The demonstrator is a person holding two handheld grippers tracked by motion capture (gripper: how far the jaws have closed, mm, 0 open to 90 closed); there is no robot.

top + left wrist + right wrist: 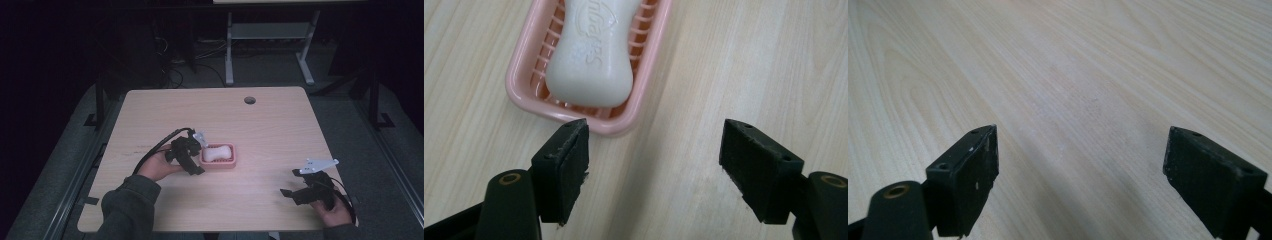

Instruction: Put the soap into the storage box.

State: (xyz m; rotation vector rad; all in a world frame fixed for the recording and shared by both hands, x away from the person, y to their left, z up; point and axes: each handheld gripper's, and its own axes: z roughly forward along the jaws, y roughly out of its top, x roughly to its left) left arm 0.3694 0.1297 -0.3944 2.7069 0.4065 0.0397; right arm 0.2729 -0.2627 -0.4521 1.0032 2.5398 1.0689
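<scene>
On the counter (260,125), mid-left, pink soap dish (526,95) w/ white soap bar (591,55) lying inside; left hand-held gripper (654,150) open, empty, one jaw just beside dish rim; a nudge could skid dish or tip soap out; right hand-held gripper (1080,170) open, well apart, over bare wood.

Dim high view; gripper views bright, sharp.

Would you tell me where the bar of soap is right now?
The white soap bar lies in the pink soap dish near the middle of the table in the high view, just right of the left gripper, whose open jaws stand clear of it.
</scene>
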